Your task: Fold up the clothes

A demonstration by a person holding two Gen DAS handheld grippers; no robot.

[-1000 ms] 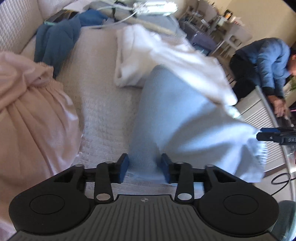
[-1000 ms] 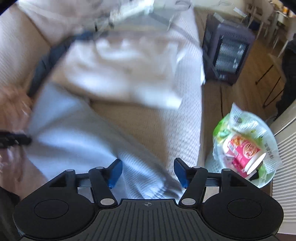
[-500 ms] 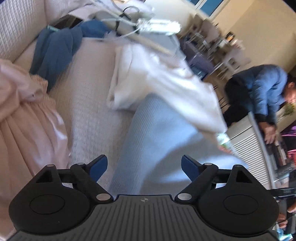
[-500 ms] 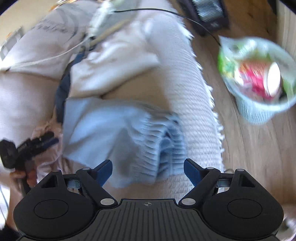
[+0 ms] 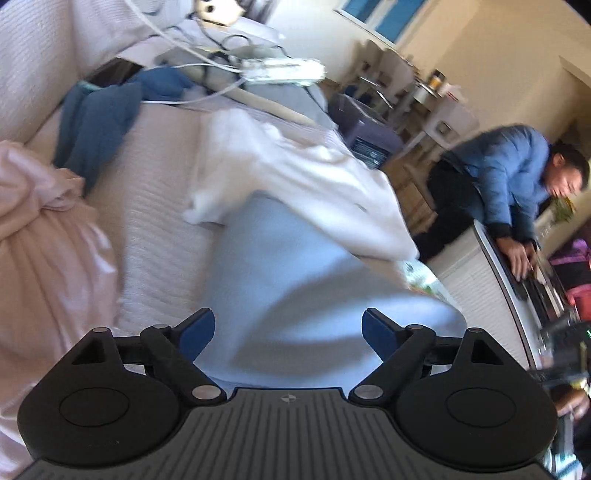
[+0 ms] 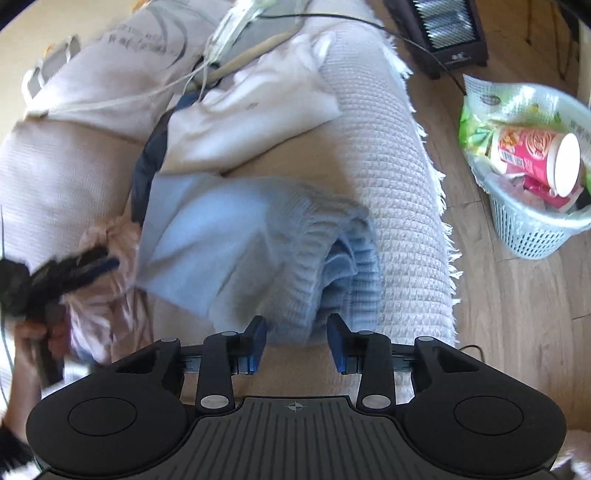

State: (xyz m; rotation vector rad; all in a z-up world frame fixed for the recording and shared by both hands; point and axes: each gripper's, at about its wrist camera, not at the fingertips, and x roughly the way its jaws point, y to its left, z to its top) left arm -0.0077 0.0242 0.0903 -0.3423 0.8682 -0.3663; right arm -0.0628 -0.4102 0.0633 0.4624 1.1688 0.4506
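A pale blue knitted garment [image 6: 236, 236] lies bunched mid-frame on a cream woven sofa throw [image 6: 399, 206]. The right gripper [image 6: 296, 341] is closing around its ribbed hem; the left gripper [image 5: 288, 328] hangs released. Next: pinch firmly, then fold

A sofa draped in a cream waffle-weave throw [image 6: 388, 192] carries the laundry. On the throw lie a light blue knit sweater [image 6: 236, 236], a white garment [image 6: 255, 107] just behind it and overlapping its far edge, a dark blue garment [image 5: 96, 122] toward the backrest, and a bunched pale pink garment [image 5: 40, 236] to the left. Beside the sofa, the wooden floor [image 6: 517, 314] holds a mesh waste basket [image 6: 532, 232] and a small electric heater [image 6: 443, 29].
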